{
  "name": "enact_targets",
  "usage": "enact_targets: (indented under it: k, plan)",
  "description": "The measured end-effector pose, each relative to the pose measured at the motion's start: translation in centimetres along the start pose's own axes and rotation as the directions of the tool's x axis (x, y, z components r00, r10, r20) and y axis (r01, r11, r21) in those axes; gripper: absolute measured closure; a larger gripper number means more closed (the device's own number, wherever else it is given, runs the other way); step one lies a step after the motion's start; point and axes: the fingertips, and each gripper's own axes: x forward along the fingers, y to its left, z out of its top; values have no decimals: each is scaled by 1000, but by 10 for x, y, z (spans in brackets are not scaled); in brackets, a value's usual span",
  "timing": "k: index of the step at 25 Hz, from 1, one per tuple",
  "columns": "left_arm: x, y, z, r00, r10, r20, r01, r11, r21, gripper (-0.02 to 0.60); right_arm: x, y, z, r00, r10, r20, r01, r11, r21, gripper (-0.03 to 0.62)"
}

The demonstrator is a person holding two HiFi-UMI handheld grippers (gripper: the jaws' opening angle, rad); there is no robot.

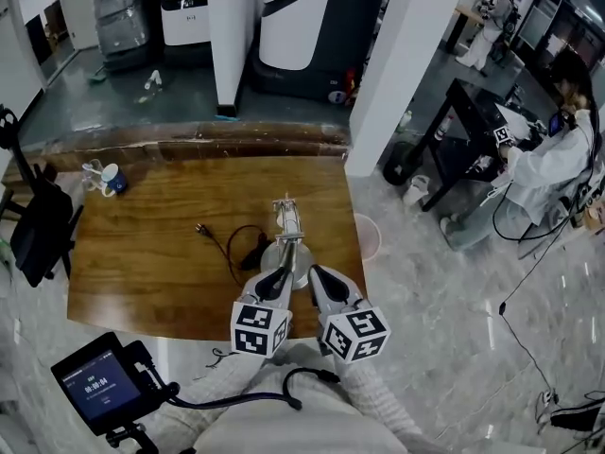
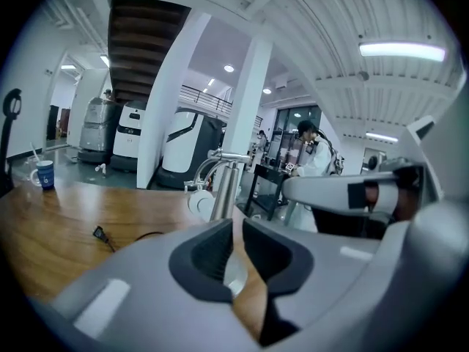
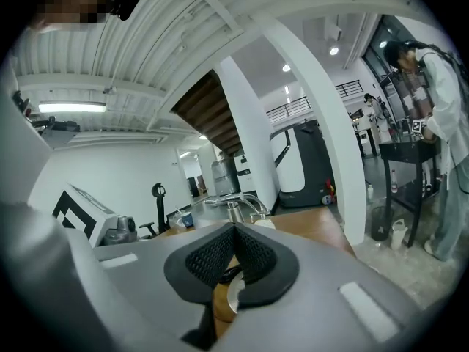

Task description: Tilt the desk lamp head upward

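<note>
- Desk lamp: one, standing mid-table twd the near edge, just ahead of both grippers. From above its round base is partly covered by the gripper tips. The head is hard to pick out among the metal arms.
- In the left gripper view the lamp's metal stem rises just behind the jaws, w/ a white round part low beside it. Can't tell if that is the head.
- Left gripper: jaws a narrow slit apart in its own view. Nothing is gripped; only wood and a bit of lamp base show thru the gap.
- Right gripper: jaw tips meet in its own view, closed on nothing.
- Hands are hidden under the grippers; only sleeves show at the btm edge.
- Counts: 2 grippers, 2 marker cubes, 1 wooden table.
- 1 black cable ends in 1 plug, lying left of the lamp.
- 1 blue cup at the far left corner, well apart from the lamp.
- 1 small screen on a mount, btm left; its text is too small to read.
- 1 black chair, cut off by the left edge.
</note>
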Motion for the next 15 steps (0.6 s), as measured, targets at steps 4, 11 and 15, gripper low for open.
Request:
enact_targets:
  k: [4, 11, 15]
  plan:
    - [36, 17, 6, 1000, 9, 10, -9, 999, 33, 495, 30, -25, 0, 1000, 1, -29, -1, 1000, 15, 597]
    - [55, 23, 4, 999, 35, 0, -35, 999, 41, 445, 53, -54, 40, 997, 77, -21, -75, 995, 70, 588]
    - [58, 24, 3, 999, 48, -12, -48, 998, 40, 445, 74, -54, 59, 981, 184, -53, -177, 977, 120, 563]
